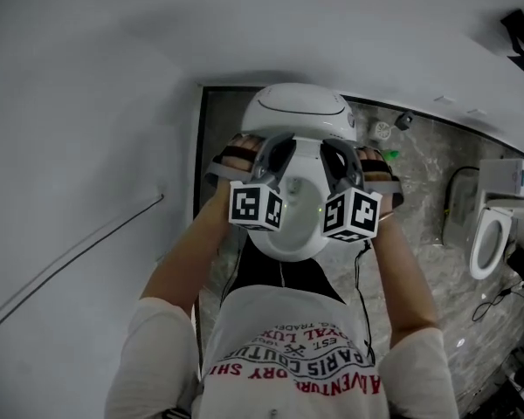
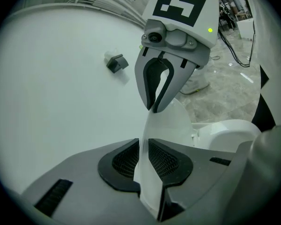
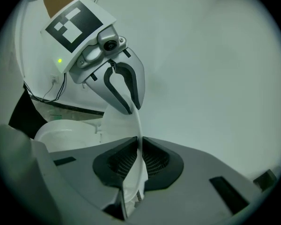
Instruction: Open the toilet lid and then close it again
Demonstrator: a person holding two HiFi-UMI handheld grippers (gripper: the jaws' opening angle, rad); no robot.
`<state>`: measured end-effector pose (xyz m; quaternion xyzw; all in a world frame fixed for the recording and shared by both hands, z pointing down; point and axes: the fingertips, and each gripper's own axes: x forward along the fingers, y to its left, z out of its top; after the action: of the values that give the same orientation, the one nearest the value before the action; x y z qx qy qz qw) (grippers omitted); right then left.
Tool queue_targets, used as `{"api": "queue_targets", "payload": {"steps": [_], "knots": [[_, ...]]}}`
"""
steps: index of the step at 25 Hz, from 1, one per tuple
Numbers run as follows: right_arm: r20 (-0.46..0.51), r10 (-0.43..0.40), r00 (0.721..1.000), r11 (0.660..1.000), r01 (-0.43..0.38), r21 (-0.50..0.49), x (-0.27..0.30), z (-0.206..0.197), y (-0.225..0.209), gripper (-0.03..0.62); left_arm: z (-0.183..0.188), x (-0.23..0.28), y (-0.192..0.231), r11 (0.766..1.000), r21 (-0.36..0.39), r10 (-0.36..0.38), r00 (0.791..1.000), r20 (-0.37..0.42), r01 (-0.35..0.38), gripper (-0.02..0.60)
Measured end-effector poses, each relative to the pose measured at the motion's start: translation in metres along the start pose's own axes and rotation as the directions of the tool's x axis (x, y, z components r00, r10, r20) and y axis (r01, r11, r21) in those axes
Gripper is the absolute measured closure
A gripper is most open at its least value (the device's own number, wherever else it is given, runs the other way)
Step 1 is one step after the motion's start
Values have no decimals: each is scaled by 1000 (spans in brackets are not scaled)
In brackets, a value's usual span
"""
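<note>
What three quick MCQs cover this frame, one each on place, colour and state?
1. Where do the grippers sit on the toilet lid?
A) one at each side
B) both at its left side
C) both on the tank

2. What colour is the lid?
A) black
B) white
C) blue

3. How do the right gripper's jaws stand?
A) wide open, empty
B) closed on a cable
C) closed on the lid's edge

Key:
1 A: the left gripper and right gripper face each other across the toilet lid.
2 B: it shows white in every view.
3 C: the lid's edge fills the gap between its pads.
</note>
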<state>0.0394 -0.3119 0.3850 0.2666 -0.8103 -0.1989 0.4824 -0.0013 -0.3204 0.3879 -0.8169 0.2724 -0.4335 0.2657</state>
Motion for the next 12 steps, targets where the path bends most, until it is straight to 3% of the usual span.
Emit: {"api": "queue_targets", "payload": {"steps": [12], "knots": [[-42,-41,998,994,45,100,52,-6,-50,563,-22,48,43,999,-9,-47,997,68,47,512]]}}
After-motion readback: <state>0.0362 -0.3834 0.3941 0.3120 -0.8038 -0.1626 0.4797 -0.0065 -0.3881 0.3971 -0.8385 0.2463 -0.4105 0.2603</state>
